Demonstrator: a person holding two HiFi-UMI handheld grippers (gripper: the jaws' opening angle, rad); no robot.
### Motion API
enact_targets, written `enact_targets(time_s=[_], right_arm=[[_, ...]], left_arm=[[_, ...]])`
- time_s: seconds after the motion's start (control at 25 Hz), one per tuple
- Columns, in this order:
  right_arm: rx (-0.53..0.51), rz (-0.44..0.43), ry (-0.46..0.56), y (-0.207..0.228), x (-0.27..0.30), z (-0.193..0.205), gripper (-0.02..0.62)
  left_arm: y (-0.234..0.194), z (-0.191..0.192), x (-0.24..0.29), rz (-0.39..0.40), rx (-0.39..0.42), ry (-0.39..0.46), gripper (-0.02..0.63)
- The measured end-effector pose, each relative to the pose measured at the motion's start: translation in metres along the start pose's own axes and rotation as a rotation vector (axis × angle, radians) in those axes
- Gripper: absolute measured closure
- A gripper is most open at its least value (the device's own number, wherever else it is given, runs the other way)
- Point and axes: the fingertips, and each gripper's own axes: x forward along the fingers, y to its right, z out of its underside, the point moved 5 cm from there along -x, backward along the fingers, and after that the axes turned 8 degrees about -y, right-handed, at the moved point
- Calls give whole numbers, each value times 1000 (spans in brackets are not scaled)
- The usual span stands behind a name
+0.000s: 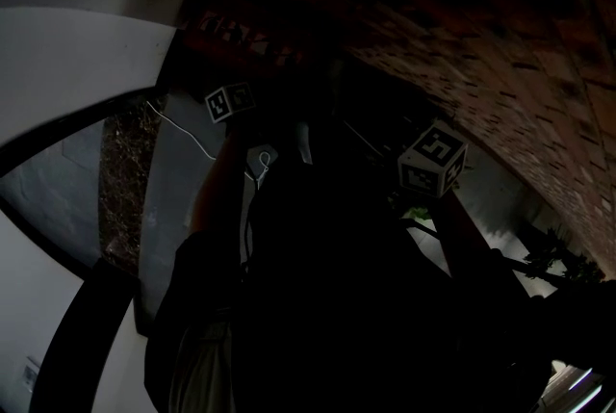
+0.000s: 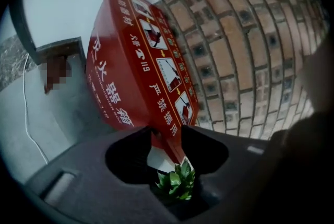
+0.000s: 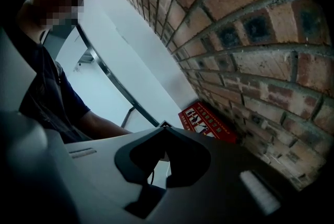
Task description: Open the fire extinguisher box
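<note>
The red fire extinguisher box (image 2: 130, 61) with white lettering stands against the brown brick wall (image 2: 245, 50). The left gripper (image 2: 166, 137) has its fingers spread, the box's near edge between them. The right gripper (image 3: 163, 128) has its fingers pressed together, empty.

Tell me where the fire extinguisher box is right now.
In the left gripper view the fire extinguisher box stands centre-left beside the brick wall, its lower edge between the jaws of the left gripper.
</note>
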Motion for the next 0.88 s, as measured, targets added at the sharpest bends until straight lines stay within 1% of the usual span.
enact_targets(time_s=[0.12,0.2,0.28,0.4,0.48,0.6,0.72,0.88], right_arm=[[-18,-11,20,-5,4,-5,594],[-29,-20,35,-9,7,-10,594],[-36,-27,47,-12,7,-14,594],[-41,-20,62,-13,3,-17,594],[-42,-13,74,-11,2,-18,594],[-41,-1,94,-12,-1,-17,594],[-36,18,106,-11,-6,-15,594],[-26,28,91,-11,-15,-7,594]], left_arm=[[17,-2,-11,1,65,-7,420],[33,-3,-24,1,129,-8,425],[50,-5,-35,10,189,3,458],[73,-11,-40,21,250,0,465],[80,-14,-41,3,261,-18,465],[83,-16,-41,-25,256,-30,465],[91,-21,-43,-22,274,-17,465],[100,-19,-47,-36,284,-4,463]])
